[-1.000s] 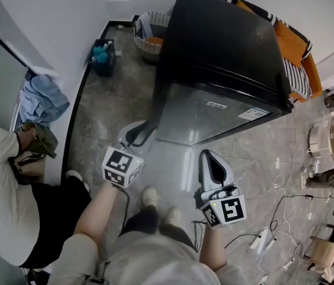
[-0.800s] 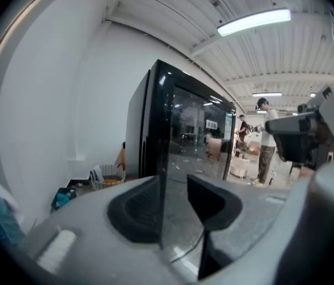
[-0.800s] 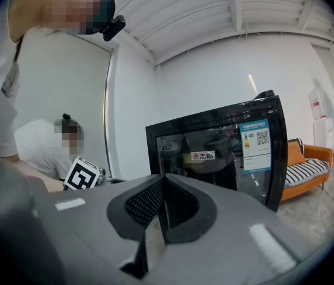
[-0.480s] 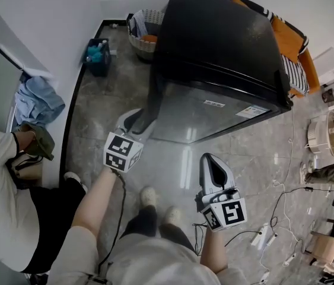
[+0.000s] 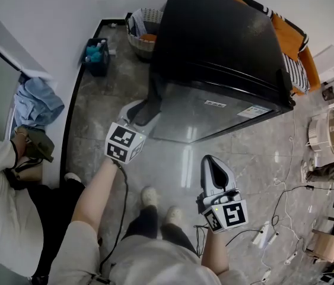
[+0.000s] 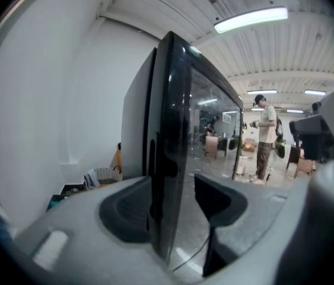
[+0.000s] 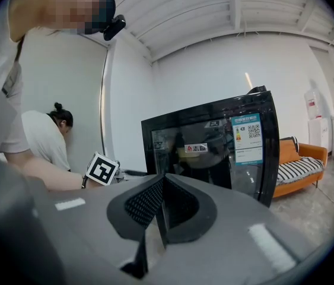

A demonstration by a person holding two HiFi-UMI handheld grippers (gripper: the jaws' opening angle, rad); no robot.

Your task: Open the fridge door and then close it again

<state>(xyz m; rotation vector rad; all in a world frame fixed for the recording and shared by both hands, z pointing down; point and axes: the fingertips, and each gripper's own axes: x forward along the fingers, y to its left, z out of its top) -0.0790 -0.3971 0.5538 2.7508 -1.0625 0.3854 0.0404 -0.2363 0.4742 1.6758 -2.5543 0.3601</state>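
As left gripper (image 6: 172, 209) jaws widen astride it, fridge door (image 6: 177, 120) edge vertical.

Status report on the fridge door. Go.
Left gripper open, jaws just widened, straddling the edge of the fridge door, not clamped. Right gripper shut, empty, held back. Door looks closed. Nothing blocking it.

A woven basket (image 5: 146, 31) stands on the grey stone floor (image 5: 95, 141) close to the white wall (image 5: 54, 16). Near it, along the dark skirting, sits a small dark crate (image 5: 97, 57) holding teal bottles. A blue cloth (image 5: 36, 103) lies bunched at the left edge, just above a second person (image 5: 3, 218) in a white top and dark trousers. An orange sofa (image 5: 286, 40) carries a striped cushion (image 5: 297, 73). Cables (image 5: 285, 209) and what may be a power strip (image 5: 263, 237) trail across the floor at the right, below a round white object (image 5: 323, 138).
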